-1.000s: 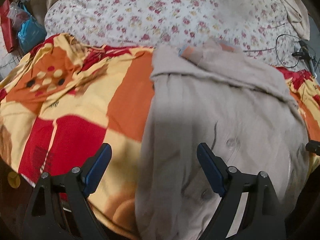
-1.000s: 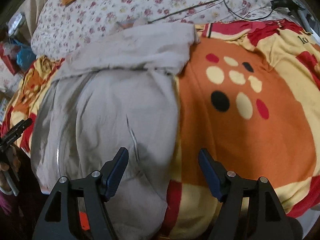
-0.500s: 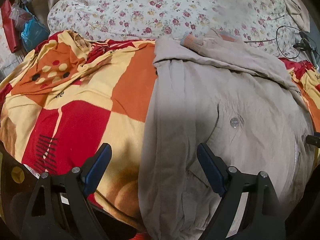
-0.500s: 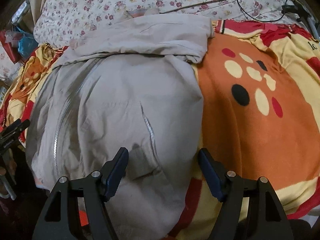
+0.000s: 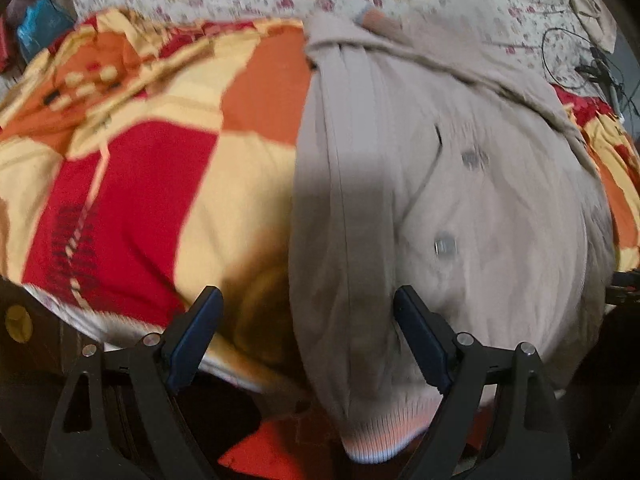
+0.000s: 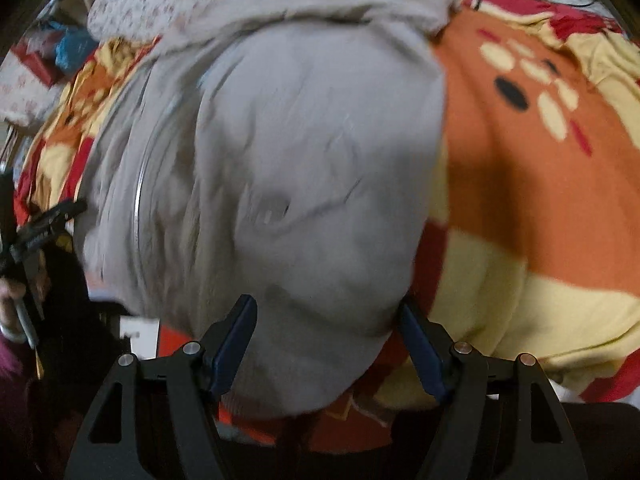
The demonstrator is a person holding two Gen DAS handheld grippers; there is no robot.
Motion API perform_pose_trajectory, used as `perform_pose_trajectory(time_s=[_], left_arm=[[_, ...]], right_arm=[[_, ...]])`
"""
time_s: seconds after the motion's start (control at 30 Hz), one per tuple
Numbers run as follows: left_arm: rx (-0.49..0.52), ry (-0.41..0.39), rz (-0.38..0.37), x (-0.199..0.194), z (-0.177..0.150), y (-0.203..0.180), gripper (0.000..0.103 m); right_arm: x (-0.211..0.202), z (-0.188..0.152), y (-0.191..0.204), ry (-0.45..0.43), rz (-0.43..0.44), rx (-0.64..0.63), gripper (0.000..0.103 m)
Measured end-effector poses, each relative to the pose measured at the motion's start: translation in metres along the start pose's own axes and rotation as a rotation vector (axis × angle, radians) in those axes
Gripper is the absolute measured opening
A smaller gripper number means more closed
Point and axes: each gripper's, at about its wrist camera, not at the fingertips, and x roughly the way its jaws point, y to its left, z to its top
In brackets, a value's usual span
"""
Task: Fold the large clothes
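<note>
A beige jacket (image 5: 460, 208) is spread on a red, orange and yellow blanket (image 5: 160, 184) across the bed. Both cameras have been brought lower and nearer its ribbed hem (image 5: 384, 436). The left gripper (image 5: 308, 344) and right gripper (image 6: 326, 354) are held apart, empty, apparently positioned to take the hem.

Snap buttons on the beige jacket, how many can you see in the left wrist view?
2. One snap button sits mid-front of the jacket; the other is above it, nearer the collar. Blur and folds may hide more.
</note>
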Motion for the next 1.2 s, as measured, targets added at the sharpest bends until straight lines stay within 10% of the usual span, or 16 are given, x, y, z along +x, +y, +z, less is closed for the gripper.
perform_pose_trajectory(time_s=[0.63,0.7,0.77,0.8,0.87,1.2], left_arm=[[0.03,0.135,-0.09,0.019,-0.038,-0.017,0.088],[0.005,0.149,-0.115,0.024,-0.038,-0.013,0.085],[-0.002,0.159,-0.162,0.023,-0.036,-0.008,0.057],[0.01,0.166,-0.195,0.022,-0.035,-0.006,0.032],[0.012,0.139,-0.227,0.011,-0.031,-0.001,0.017],[-0.04,-0.073,-0.404,-0.066,0.034,0.022,0.012]], right_arm=[[0.047,-0.024,-0.01,0.219,0.267,0.076,0.075],[0.042,-0.024,-0.007,0.197,0.282,0.062,0.049],[0.033,-0.025,-0.003,0.16,0.314,0.036,0.014],[0.023,-0.026,0.0,0.131,0.336,0.016,0.013],[0.006,-0.026,0.002,0.091,0.348,-0.017,0.009],[-0.1,0.006,-0.007,-0.284,0.563,-0.016,0.005]])
